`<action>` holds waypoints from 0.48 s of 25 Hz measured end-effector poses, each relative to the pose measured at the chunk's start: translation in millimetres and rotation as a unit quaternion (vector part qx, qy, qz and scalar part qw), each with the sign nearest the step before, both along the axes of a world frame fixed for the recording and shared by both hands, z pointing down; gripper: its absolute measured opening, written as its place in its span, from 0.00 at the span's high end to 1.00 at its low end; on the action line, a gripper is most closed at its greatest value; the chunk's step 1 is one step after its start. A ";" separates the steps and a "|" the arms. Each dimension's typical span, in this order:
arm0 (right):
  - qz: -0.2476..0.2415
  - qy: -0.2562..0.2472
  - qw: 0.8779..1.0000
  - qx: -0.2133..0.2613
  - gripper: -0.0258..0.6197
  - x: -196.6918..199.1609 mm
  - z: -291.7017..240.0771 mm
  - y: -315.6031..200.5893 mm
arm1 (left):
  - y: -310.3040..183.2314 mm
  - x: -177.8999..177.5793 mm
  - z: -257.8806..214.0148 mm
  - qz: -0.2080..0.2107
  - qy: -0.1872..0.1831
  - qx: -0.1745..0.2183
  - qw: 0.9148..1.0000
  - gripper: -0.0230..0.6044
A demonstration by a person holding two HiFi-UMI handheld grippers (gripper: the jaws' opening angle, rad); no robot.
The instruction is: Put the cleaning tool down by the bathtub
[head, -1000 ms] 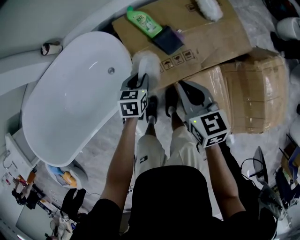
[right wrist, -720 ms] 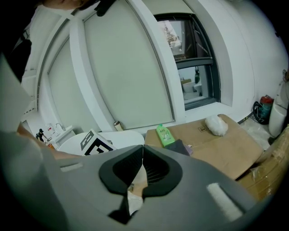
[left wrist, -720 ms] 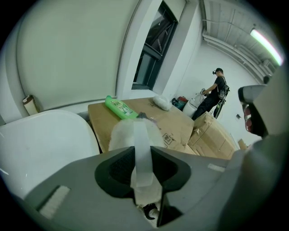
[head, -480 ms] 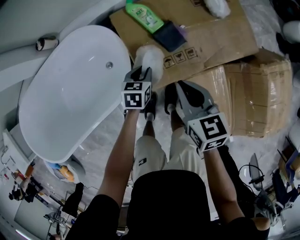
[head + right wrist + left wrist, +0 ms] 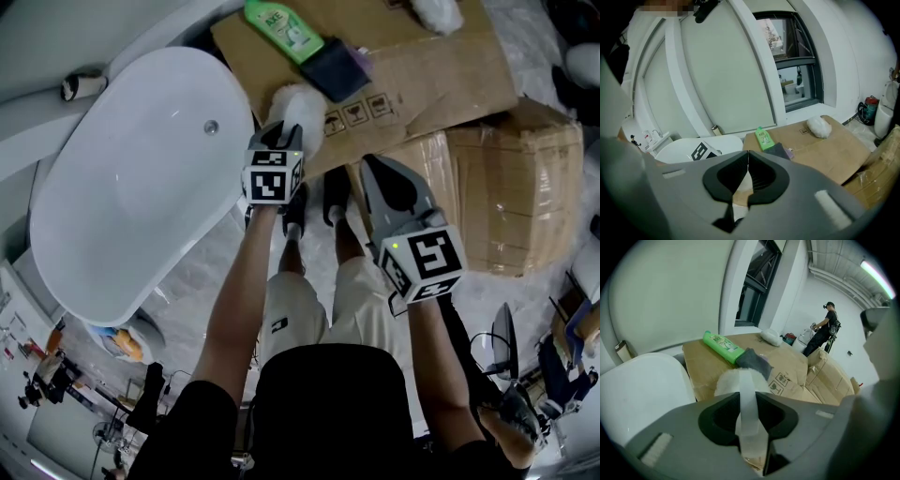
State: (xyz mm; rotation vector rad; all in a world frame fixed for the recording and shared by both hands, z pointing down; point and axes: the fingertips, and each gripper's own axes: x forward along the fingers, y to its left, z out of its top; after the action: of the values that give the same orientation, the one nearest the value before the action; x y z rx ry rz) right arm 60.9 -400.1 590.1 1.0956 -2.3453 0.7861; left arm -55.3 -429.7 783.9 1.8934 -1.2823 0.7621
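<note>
At upper centre of the head view, held over the cardboard just beside the bathtub: cleaning tool, white handle clamped in the left gripper; right gripper closed on nothing; apparently the lowering step; next, set down gently, then part the jaws.

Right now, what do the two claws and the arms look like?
Both are grey plastic, tapering to a point: left claw, right claw. Each carries a white cube with black square markers; a small green light shows on the right one. No cables visible. The person wears a black short-sleeved top.
</note>
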 end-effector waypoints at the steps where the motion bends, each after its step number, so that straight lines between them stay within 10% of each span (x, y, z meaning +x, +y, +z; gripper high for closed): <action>1: 0.001 0.000 1.000 -0.001 0.95 0.5 0.5 -0.2 | -0.5 0.1 0.9 0.001 -0.001 0.000 1.000 0.81; 12: 0.017 0.000 1.000 -0.009 0.95 4.1 5.8 2.3 | -0.1 5.8 5.6 0.013 -0.002 0.004 1.000 0.77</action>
State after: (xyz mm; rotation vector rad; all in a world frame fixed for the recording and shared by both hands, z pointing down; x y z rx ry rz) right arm 65.0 -397.8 595.9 1.1294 -2.3207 0.8181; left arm -49.5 -429.9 789.5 1.9187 -1.2673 0.7769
